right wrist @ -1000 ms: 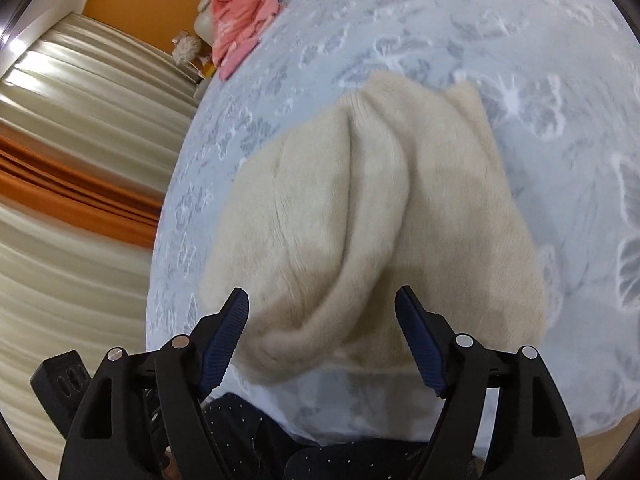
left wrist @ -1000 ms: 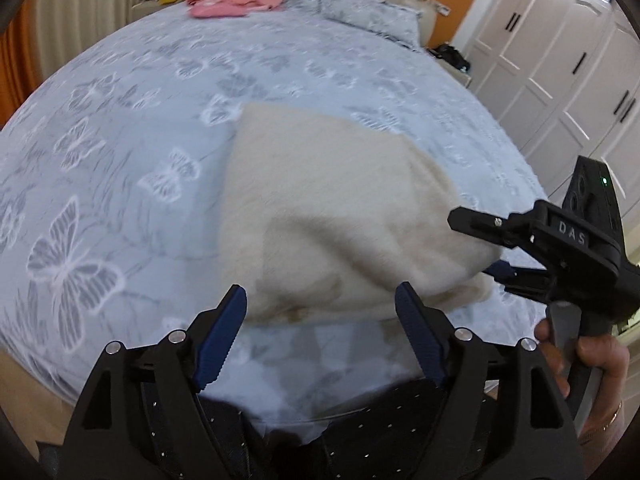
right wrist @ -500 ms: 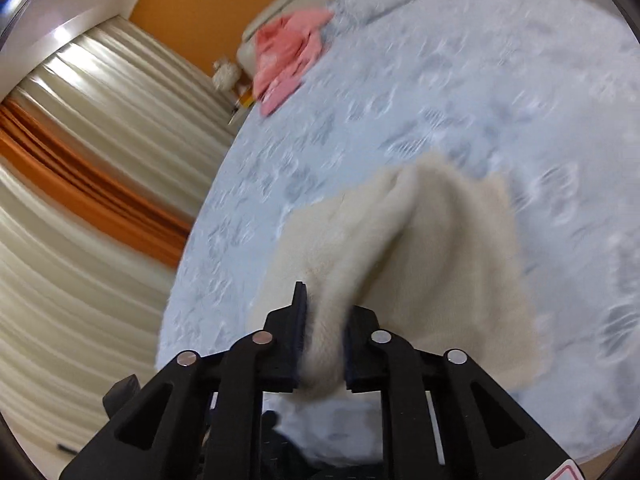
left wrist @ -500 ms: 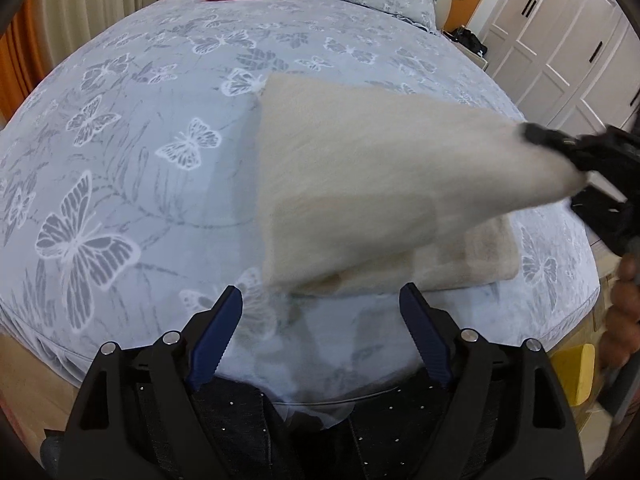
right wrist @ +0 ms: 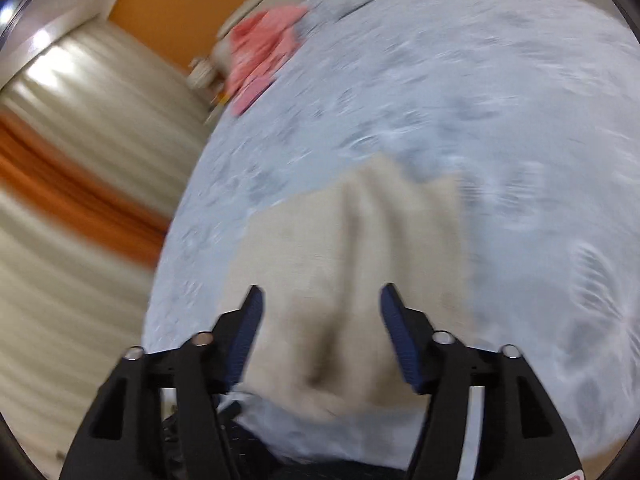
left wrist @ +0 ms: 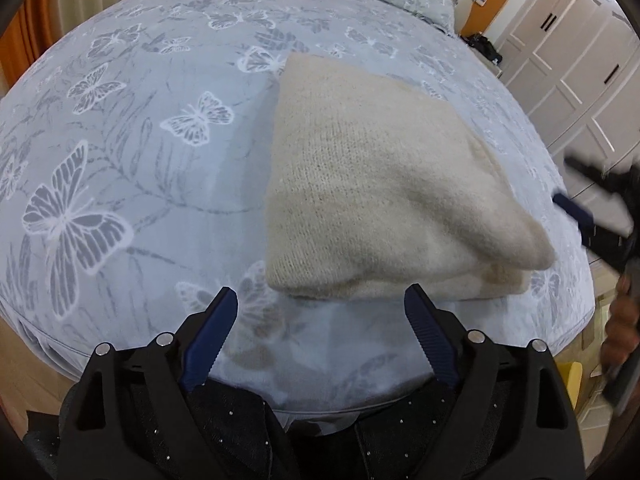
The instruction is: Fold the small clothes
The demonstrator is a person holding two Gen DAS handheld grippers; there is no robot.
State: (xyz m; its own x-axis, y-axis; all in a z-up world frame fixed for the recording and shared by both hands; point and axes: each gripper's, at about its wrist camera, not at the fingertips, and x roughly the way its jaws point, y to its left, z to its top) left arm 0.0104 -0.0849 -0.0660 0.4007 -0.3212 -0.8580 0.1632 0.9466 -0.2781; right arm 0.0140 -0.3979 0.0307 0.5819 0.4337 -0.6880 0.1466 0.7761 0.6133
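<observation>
Folded cream sweater point(left wrist: 384, 184) tapers toward right gripper point(right wrist: 320, 336), just opened; left gripper point(left wrist: 320, 332) open.

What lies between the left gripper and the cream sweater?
Only bare butterfly-print bedspread. The left wrist view shows the left gripper with jaws open, just short of the cream sweater's near edge.

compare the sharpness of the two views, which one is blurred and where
Left wrist view: mostly sharp, the knit of the cream sweater and the butterflies on the bedspread are crisp; only the right hand-held gripper at the edge is smeared. Right wrist view: motion-blurred throughout, sweater, bedspread and curtains streaked.
</observation>
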